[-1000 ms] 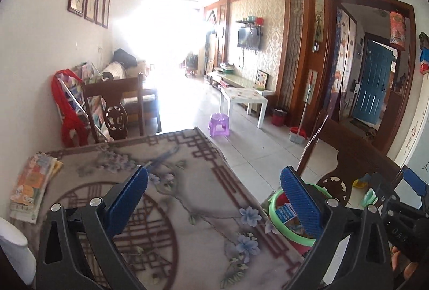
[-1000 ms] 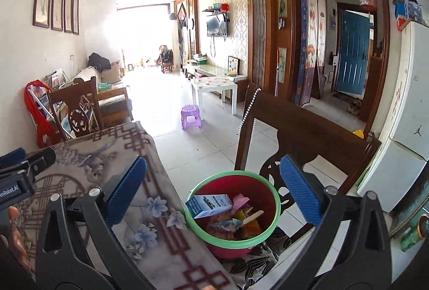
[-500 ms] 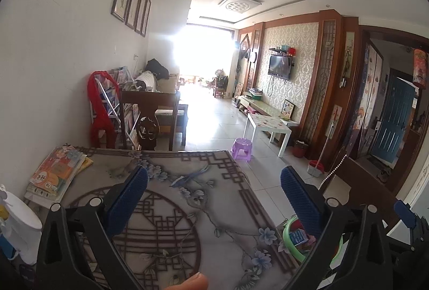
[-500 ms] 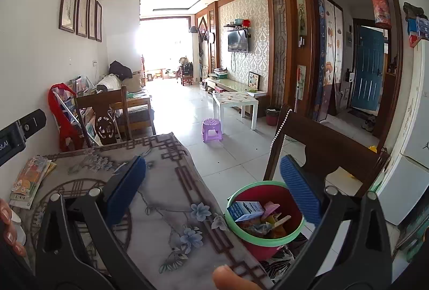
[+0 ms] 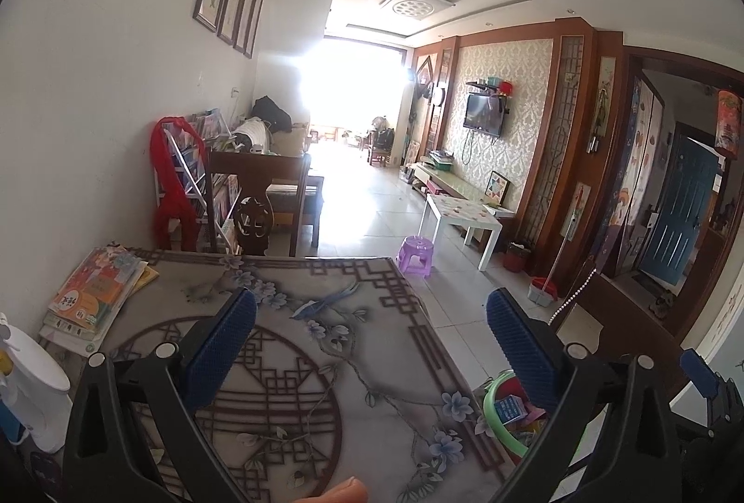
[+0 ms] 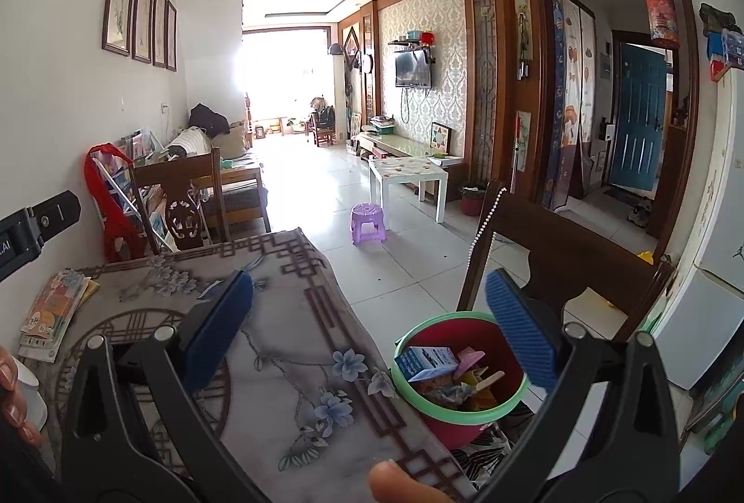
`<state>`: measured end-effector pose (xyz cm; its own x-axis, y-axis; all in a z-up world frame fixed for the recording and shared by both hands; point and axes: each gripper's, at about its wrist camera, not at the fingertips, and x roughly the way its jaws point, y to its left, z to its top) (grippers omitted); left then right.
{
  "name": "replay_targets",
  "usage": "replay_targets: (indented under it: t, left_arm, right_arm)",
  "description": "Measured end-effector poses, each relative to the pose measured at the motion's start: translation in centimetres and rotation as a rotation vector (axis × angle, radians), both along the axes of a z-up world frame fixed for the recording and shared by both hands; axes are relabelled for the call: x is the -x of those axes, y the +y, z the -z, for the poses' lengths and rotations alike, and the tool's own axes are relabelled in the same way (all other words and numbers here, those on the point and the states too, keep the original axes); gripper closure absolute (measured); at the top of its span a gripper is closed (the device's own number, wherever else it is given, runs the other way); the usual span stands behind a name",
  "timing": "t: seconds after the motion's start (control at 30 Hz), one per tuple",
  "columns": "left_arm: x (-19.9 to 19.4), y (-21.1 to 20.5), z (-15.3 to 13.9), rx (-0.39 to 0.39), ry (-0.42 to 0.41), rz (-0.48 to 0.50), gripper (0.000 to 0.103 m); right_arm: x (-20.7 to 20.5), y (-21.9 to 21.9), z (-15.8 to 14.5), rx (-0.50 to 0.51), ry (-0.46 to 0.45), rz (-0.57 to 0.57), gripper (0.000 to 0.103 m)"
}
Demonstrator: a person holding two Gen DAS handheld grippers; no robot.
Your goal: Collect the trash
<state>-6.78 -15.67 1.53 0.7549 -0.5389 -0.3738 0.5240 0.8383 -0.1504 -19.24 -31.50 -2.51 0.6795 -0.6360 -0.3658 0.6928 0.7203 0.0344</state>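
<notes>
Patterned tablecloth (image 6: 288,345), full trash bucket (image 6: 458,412) beside

Patterned table (image 5: 288,363), books (image 5: 93,294) on it

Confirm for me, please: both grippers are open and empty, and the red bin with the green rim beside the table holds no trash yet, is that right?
Not quite. The left gripper and right gripper are indeed open and empty, but the red bin beside the table already holds trash, including a blue-and-white carton and wrappers. The right wrist view shows this clearly.
</notes>
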Motion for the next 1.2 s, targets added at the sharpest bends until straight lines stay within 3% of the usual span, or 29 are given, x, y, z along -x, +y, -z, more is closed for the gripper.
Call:
replay_targets:
  t: [1.2]
  left_arm:
    - [-1.2,0.0,0.7,-0.024,0.015,-0.001,0.008]
  right_arm:
    - [0.2,-0.6,0.1,-0.013,0.023,0.000,0.005]
